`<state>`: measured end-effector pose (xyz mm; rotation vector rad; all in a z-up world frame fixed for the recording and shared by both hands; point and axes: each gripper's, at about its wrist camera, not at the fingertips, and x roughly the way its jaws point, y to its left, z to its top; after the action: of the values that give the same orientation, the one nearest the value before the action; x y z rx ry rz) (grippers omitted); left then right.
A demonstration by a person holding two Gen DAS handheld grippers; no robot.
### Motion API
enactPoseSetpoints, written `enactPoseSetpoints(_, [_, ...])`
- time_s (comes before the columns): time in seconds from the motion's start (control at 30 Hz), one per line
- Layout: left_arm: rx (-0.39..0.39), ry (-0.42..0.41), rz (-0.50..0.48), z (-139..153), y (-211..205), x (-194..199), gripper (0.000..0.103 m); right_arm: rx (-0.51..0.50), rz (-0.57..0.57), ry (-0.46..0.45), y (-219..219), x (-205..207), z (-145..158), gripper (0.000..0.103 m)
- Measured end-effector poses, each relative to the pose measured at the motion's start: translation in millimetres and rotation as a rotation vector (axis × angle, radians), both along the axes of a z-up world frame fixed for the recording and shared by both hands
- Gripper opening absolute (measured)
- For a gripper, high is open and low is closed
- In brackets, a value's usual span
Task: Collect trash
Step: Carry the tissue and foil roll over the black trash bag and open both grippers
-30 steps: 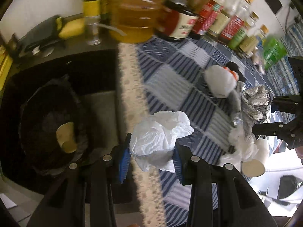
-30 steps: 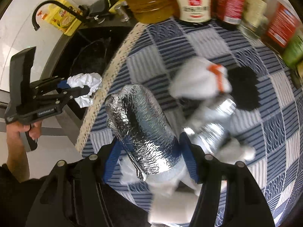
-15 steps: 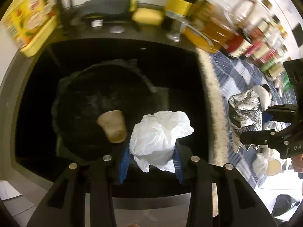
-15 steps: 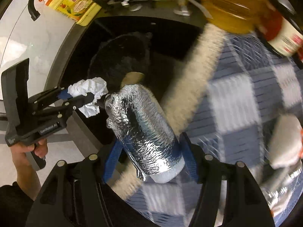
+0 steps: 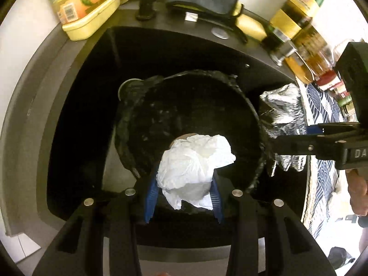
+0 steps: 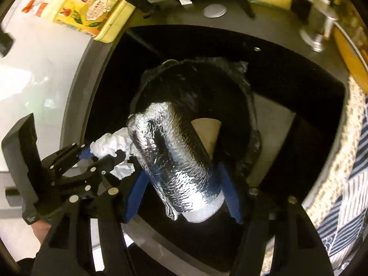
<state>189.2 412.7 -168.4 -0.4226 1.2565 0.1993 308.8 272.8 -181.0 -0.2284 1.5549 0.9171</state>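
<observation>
My left gripper (image 5: 182, 195) is clamped on crumpled white tissue (image 5: 195, 161) above the black-lined bin (image 5: 184, 78) in the sink (image 5: 76, 87); my right gripper (image 6: 184, 193) pinches a foil-wrapped roll (image 6: 174, 161) over the bin's rim. A paper cup (image 6: 208, 135) lies inside.

Bin (image 5: 243, 96) mid-frame inside sink (image 5: 76, 105), cup (image 6: 207, 135) in bin, detergent jug (image 5: 85, 7) upper left, bottles (image 5: 299, 20) upper right, tablecloth (image 5: 322, 184) right edge.
</observation>
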Motion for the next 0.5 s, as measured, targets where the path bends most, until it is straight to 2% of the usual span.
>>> enactPoseSetpoints(0.27, [-0.04,0.01,0.002,-13,24,6,0.04,-0.05,-0.055,0.001,18,6,-15,0.064])
enactPoseSetpoints(0.3, [-0.044,0.014,-0.004,-14,24,8,0.047,-0.054,-0.062,0.0,18,7,-15,0.067])
enactPoseSetpoints(0.33, [-0.049,0.02,-0.008,-16,24,10,0.055,-0.06,-0.075,-0.006,18,9,-15,0.075])
enactPoseSetpoints(0.37, [-0.055,0.021,-0.008,-17,25,11,0.076,-0.065,-0.086,-0.013,17,10,-15,0.082])
enactPoseSetpoints(0.4, [-0.057,0.016,0.0,-17,25,10,0.082,-0.073,-0.101,-0.023,15,13,-14,0.083])
enactPoseSetpoints(0.5, [-0.08,0.012,-0.001,-17,26,10,0.082,-0.065,-0.138,-0.017,6,18,-11,0.083])
